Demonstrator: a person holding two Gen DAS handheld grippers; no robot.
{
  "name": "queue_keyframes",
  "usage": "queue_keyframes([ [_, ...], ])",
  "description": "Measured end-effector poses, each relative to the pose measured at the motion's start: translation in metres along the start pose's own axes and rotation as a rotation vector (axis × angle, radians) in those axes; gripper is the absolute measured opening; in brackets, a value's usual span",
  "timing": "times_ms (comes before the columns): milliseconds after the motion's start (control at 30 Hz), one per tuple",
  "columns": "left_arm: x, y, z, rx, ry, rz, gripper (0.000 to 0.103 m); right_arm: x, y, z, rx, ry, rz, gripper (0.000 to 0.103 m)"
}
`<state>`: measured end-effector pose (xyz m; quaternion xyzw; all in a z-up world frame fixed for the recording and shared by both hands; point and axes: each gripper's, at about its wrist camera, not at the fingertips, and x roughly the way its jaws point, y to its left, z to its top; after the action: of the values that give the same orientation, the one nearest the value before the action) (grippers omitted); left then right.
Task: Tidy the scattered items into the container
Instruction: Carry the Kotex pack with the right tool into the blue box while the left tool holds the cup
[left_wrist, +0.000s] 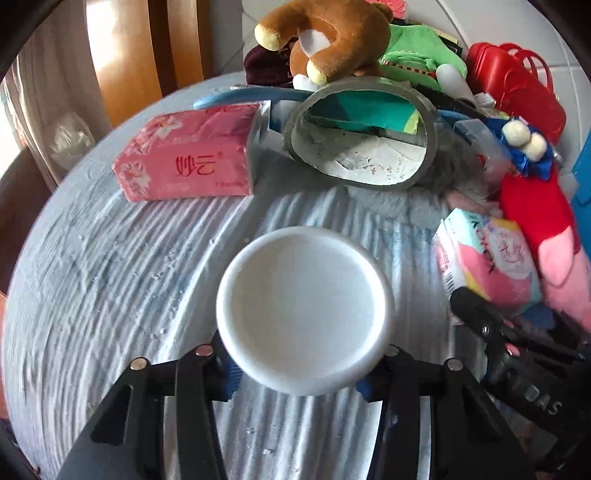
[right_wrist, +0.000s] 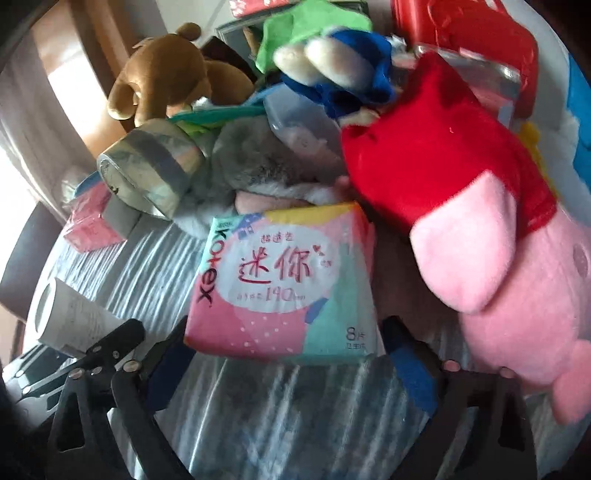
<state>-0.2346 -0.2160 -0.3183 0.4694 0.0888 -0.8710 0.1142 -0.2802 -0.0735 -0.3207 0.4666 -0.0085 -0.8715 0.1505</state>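
The left gripper (left_wrist: 303, 373) clenches a white cup (left_wrist: 304, 310) by its lower wall, mouth toward the camera, at the centre of its view; held this low on a smooth side, the cup could slip or swing as it is carried. The right gripper (right_wrist: 280, 354) stands released around the near edge of a pink pad packet (right_wrist: 284, 284), pads not pressing; the soft packet may crumple or slide out when squeezed, and the pink-and-red plush (right_wrist: 491, 236) leaning at 3 o'clock could be dragged along. No container is clearly visible in either view. Everything lies on a worktop (left_wrist: 110, 295) under a pale ribbed cloth, with a heap of toys, a tape roll (left_wrist: 362, 136) and a pink tissue pack (left_wrist: 184, 155) from 10 to 2 o'clock; wooden panels and a curtain rise behind at 11.
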Motion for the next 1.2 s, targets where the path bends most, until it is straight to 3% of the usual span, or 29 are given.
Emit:
queue_keyframes([
  [133,-0.007,0.003,0.003,0.004,0.011,0.003,0.046,-0.008,0.009,-0.005,-0.032,0.009,-0.028,0.079],
  [333,-0.047,0.003,0.006,0.033,-0.05,0.04,0.046,-0.056,0.014,-0.011,-0.032,-0.041,0.026,0.079],
  [567,-0.111,-0.014,0.011,0.057,-0.126,0.0,0.046,-0.132,0.014,0.006,-0.043,-0.119,0.011,0.079],
  [667,-0.142,-0.029,0.016,0.06,-0.166,-0.03,0.046,-0.184,-0.007,0.006,-0.056,-0.167,-0.01,0.079],
  [900,-0.23,-0.092,0.003,0.094,-0.31,-0.093,0.046,-0.291,-0.044,-0.006,-0.06,-0.324,-0.045,0.079],
  [1200,-0.341,-0.219,-0.061,0.153,-0.456,-0.17,0.046,-0.433,-0.148,-0.075,-0.059,-0.493,-0.107,0.079],
])
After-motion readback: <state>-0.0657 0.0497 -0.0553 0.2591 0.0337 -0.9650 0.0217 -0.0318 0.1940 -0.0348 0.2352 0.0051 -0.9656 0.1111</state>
